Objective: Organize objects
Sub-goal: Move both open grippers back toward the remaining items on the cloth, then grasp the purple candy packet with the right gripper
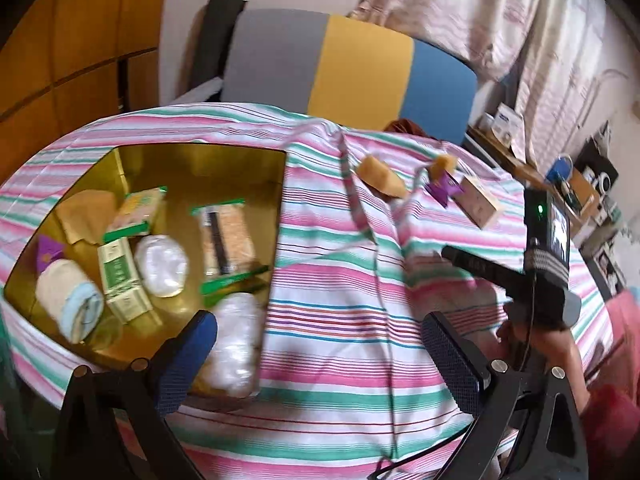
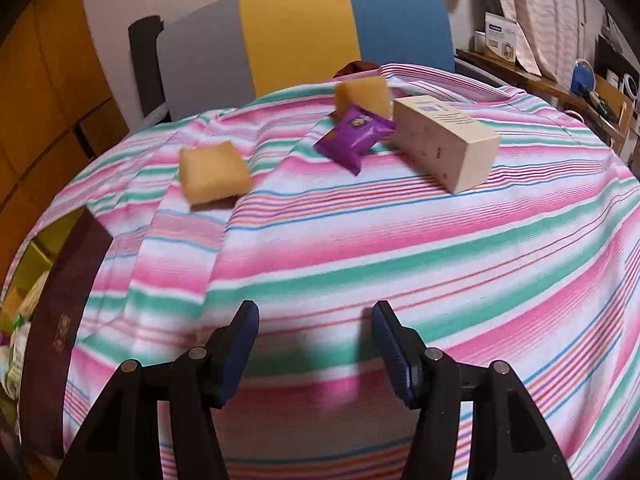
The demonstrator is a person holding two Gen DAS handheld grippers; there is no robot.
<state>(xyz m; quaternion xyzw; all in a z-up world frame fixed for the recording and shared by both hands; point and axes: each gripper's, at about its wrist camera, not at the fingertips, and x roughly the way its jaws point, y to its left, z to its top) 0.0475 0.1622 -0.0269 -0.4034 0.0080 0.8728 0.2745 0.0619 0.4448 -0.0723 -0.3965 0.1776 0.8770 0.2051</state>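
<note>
Two tools spread and empty, left tool point(image 1: 320, 344), right tool point(image 2: 314, 328), gold box point(image 2: 36, 248) cut off.

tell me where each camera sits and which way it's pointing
Left wrist: rides the left claw, angled down at the gold box of packets; its open blue pads, the right claw and a hand show.
Right wrist: rides the right claw, angled down across the striped cloth; only its own empty, open pads show.
Shared: cloth, two yellow sponges, purple packet, cream carton, tricolour chair.
</note>
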